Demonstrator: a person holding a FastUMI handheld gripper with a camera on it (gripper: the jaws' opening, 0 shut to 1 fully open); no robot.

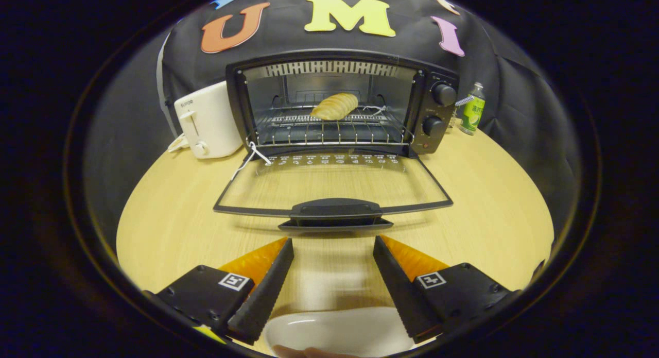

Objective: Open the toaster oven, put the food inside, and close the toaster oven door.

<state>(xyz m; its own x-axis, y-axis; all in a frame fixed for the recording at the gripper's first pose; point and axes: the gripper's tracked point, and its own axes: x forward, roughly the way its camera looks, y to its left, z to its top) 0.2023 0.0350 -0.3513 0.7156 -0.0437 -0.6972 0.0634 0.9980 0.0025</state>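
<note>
The black toaster oven [435, 108] stands at the back of the wooden table, its glass door [334, 185] folded down flat toward me with the handle [335, 209] nearest. A pale bread roll [334, 106] lies on the wire rack [329, 129] inside the oven. My gripper [333, 247] hovers above the table just short of the door handle, open, with nothing between its fingers. A white plate [340, 331] sits below and between the fingers, close to me.
A white pop-up toaster [206, 122] stands left of the oven, and a green bottle [472, 111] right of it. A white string [251, 157] hangs from the oven's left hinge. The round table's edge [535, 203] curves around on both sides.
</note>
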